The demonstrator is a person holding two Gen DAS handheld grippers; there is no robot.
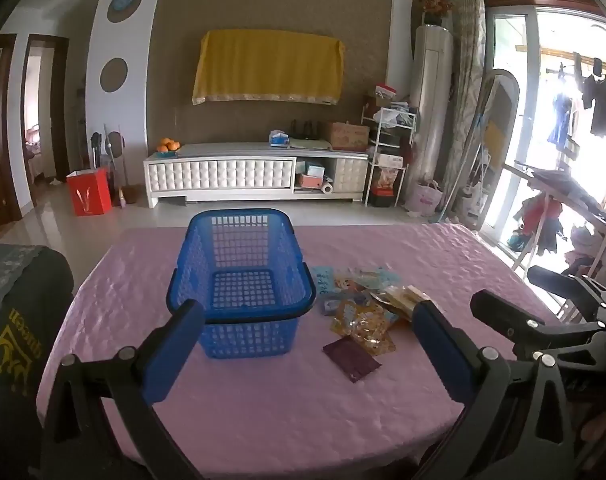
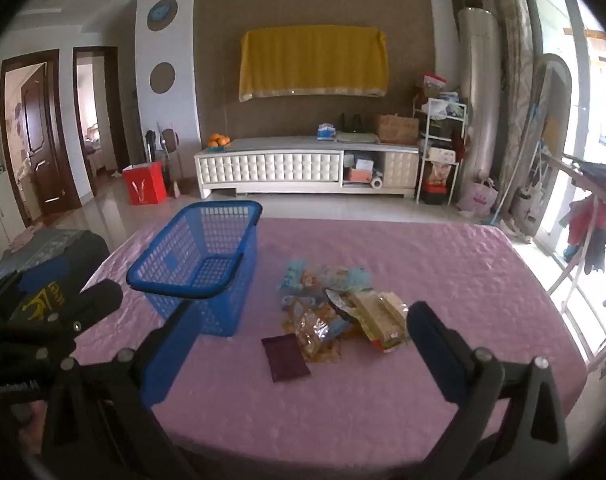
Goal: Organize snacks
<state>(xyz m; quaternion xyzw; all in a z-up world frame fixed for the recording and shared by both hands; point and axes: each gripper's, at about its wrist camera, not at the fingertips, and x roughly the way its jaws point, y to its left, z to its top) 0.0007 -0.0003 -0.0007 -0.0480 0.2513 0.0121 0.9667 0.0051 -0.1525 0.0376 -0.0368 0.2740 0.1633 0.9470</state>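
Observation:
An empty blue plastic basket [image 1: 242, 280] [image 2: 201, 264] stands on the pink-covered table [image 1: 263, 400] [image 2: 383, 400]. To its right lies a heap of snack packets [image 1: 367, 300] [image 2: 343, 308], with a dark purple packet [image 1: 351, 360] [image 2: 285, 358] nearest to me. My left gripper [image 1: 307, 320] hovers open above the table's near side, in front of the basket and the heap, nothing between its fingers. My right gripper [image 2: 299, 320] is open too and empty, short of the packets. The right gripper's black frame shows at the right of the left wrist view.
A dark chair back with yellow lettering [image 1: 19, 340] [image 2: 43, 280] stands at the table's left edge. Beyond the table are tiled floor, a white TV cabinet [image 1: 255, 172] and a red bag [image 1: 89, 192]. A drying rack with clothes [image 1: 563, 224] is at the right.

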